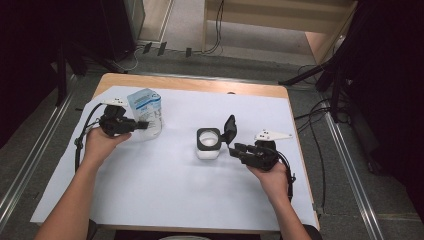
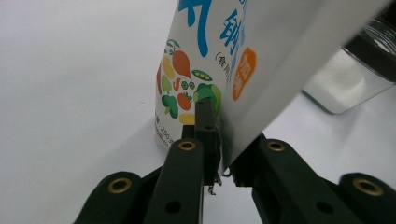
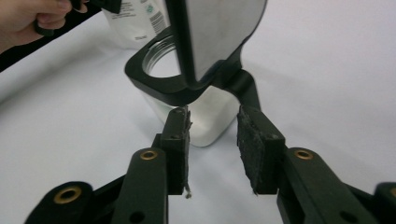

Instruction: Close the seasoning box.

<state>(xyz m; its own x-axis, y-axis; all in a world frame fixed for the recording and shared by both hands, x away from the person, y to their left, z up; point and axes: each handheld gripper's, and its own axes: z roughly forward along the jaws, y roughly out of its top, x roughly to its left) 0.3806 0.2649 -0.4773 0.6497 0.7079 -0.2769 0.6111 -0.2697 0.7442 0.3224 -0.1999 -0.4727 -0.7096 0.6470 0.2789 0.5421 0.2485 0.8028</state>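
A white and blue pouch (image 1: 146,112) printed with vegetables (image 2: 187,88) stands on the left of the sheet. My left gripper (image 1: 141,125) is shut on its side edge, and the left gripper view (image 2: 218,140) shows the jaws pinching that thin seam. A clear jar (image 1: 208,146) with a black collar holds white powder at the sheet's middle (image 2: 345,79). Its flip lid (image 1: 230,129) stands open and upright on the right side. My right gripper (image 1: 235,148) is open just right of the jar (image 3: 205,121), its pads (image 3: 254,140) level with the lid's hinge (image 3: 245,86) but not pressing.
A white sheet (image 1: 165,185) covers the wooden table (image 1: 200,82), whose far edge is bare. The person's left hand (image 3: 23,18) shows in the right gripper view beside the pouch. Cables (image 1: 320,145) and dark stands (image 1: 335,75) lie on the floor to the right.
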